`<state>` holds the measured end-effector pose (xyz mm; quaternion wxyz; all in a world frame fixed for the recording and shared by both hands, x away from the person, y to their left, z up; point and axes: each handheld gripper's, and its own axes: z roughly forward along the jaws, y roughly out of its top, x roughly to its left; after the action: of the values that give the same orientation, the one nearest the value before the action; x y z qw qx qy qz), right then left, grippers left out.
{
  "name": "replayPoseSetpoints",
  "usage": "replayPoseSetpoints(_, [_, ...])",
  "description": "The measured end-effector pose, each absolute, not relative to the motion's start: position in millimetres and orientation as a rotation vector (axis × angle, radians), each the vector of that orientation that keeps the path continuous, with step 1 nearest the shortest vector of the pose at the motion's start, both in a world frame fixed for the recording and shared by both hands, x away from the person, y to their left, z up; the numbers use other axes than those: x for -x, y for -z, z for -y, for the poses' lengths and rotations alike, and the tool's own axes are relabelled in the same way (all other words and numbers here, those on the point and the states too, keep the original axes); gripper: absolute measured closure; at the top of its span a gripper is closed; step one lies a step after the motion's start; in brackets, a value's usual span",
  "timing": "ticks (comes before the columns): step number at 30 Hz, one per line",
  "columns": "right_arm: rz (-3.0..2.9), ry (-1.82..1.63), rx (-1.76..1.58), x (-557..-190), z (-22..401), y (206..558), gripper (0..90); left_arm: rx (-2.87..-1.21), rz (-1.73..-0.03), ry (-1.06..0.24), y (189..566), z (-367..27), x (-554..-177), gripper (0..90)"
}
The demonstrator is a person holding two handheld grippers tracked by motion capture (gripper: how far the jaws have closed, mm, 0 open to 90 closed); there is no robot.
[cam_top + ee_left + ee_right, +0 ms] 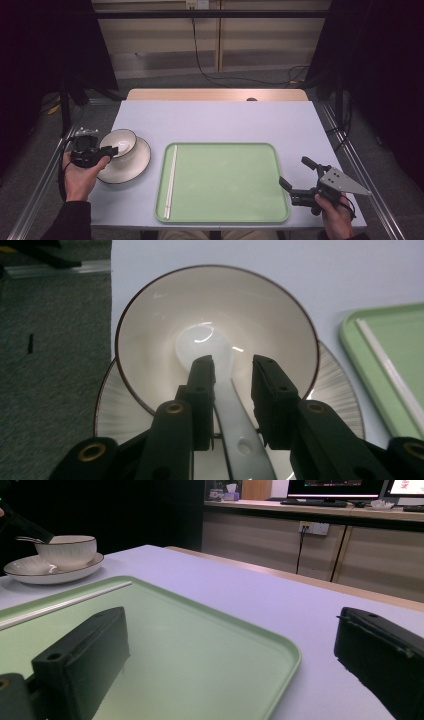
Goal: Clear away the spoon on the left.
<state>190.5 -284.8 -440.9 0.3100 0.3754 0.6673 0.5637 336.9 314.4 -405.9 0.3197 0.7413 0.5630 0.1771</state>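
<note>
A white spoon (227, 405) lies in a cream bowl (150, 340) with a dark rim, and the bowl stands on a plate (340, 385) at the left edge of the pale table (225, 120). The spoon's round end rests at the bottom of the bowl, and its handle climbs over the near rim, so its long axis points from the bowl's middle back toward the left gripper (233, 372).

That gripper's jaws stand on either side of the handle, part closed. The left jaw is against the handle or just beside it; a narrow gap shows at the right jaw, so no firm grip is visible. The bowl's near wall and the plate's rim crowd the jaws from below.

Just to the right lies a green tray (235, 210) with a pair of white chopsticks (171, 180) along its left side, lengthwise front to back.

The right gripper (300, 176) hangs by the tray's right edge, jaws wide apart and holding nothing.
</note>
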Motion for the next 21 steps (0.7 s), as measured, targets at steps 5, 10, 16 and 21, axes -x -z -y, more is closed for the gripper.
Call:
replayPoseSetpoints(5, [-1.759, -1.491, -0.996, -190.5, 284.8, 440.8, 0.7, -1.975, -1.487, -0.45, 407.3, -314.3, -341.1, 71.8])
replayPoseSetpoints(10, [-1.754, -1.491, -0.997, -190.5, 284.4, 440.8, 0.7, -1.967, -1.506, -0.446, 406.7, -314.2, -341.5, 69.3])
replayPoseSetpoints(16, [-1.755, -1.489, -0.996, -190.2, 285.3, 440.8, 0.7, -1.92, -1.495, -0.457, 402.3, -321.0, -331.6, 67.7])
replayPoseSetpoints(21, [-1.754, -1.489, -0.999, -190.3, 284.6, 440.8, 0.6, -1.951, -1.496, -0.443, 406.6, -320.1, -334.3, 66.5])
